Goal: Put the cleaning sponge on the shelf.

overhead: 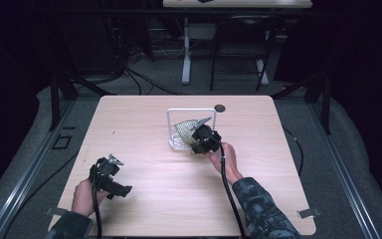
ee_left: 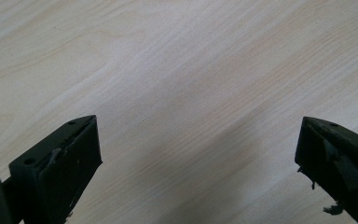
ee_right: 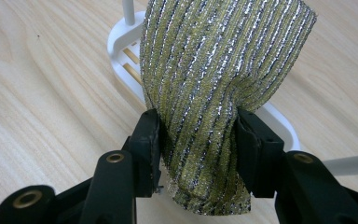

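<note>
Cloth is what I have hold of: a striped olive-and-silver knit cloth (ee_right: pixel 214 93), bunched between my right gripper's (ee_right: pixel 198 151) fingers (ee_right: pixel 149 140) and held over the white wire rack (overhead: pixel 175 142) near the middle of the tabletop (overhead: pixel 149 194).

Largest first: the tabletop is pale wood and bare around the rack. The rack is a flat slatted base with a thin upright frame; I judge it light enough to skid if the cloth snags on it.

The cloth looks soft, light and limp, folding where I squeeze it and flaring above. The metallic thread may make it a little slippery, so I judge a pinch on a gathered fold, as now, safer than one on a single edge. Nothing about it seems fragile, though the loose knit could catch on the frame.

My left gripper (overhead: pixel 110 177) sits low near the tabletop's near left, fingers (ee_left: pixel 65 163) spread wide over bare wood, holding nothing.
</note>
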Motion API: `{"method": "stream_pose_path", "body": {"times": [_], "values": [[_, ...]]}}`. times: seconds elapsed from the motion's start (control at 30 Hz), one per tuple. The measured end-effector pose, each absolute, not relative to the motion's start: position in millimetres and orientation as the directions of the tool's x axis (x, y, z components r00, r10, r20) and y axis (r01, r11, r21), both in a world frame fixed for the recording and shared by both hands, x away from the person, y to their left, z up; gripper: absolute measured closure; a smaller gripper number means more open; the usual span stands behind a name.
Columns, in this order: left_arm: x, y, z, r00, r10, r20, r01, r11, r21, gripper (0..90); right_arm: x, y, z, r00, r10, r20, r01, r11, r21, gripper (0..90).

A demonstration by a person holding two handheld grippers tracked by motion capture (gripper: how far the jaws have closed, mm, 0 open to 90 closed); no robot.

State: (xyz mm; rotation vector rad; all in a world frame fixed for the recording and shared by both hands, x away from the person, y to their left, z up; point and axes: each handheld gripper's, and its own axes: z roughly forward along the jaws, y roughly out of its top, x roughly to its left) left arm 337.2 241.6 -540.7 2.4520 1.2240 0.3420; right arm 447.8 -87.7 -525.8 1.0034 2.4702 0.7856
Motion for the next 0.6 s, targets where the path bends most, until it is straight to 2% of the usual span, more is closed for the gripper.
{"method": "stream_pose_path", "body": {"times": [0.37,0.6], "values": [[337.3,242.3,-540.9,0.592,0.804,0.046,0.714,-0.551,0.432,0.0,453.2,-82.2,-531.9,-0.682,0.720,-0.127,0.526,0.604,0.599,52.3],[337.3,242.2,-541.2,0.595,0.802,0.047,0.714,-0.554,0.427,0.1,455.1,-80.1,-536.8,-0.673,0.729,-0.126,0.538,0.599,0.592,47.7]]}}
